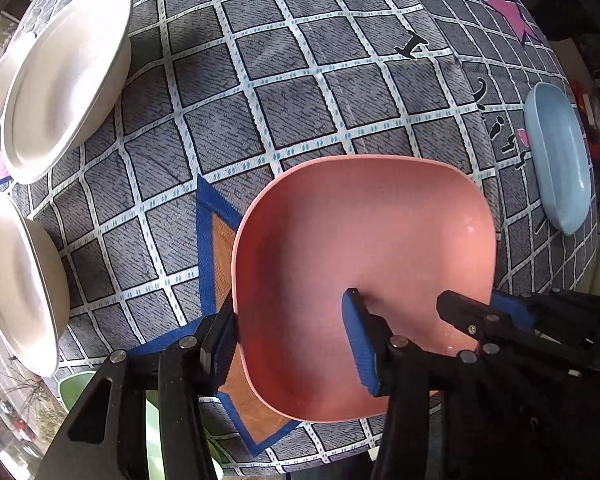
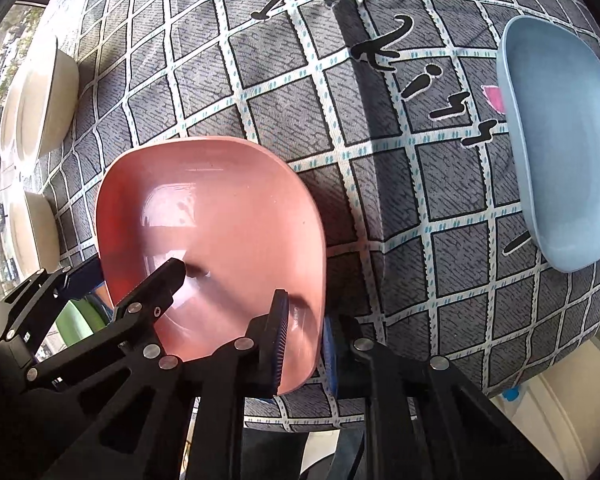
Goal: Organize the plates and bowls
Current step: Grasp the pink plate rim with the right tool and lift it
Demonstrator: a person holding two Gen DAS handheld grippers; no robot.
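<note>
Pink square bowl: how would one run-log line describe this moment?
pink square bowl | right gripper shut on its rim | left gripper open, straddling opposite rim

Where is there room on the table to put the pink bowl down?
The big bare patch of cloth lies between the white bowls, the pink bowl and the blue dish. The near edge is crowded: both tools and a green bowl.

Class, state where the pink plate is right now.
The pink plate sits at the table's near edge, between the white bowls and the blue plate, both grippers at its rim.
</note>
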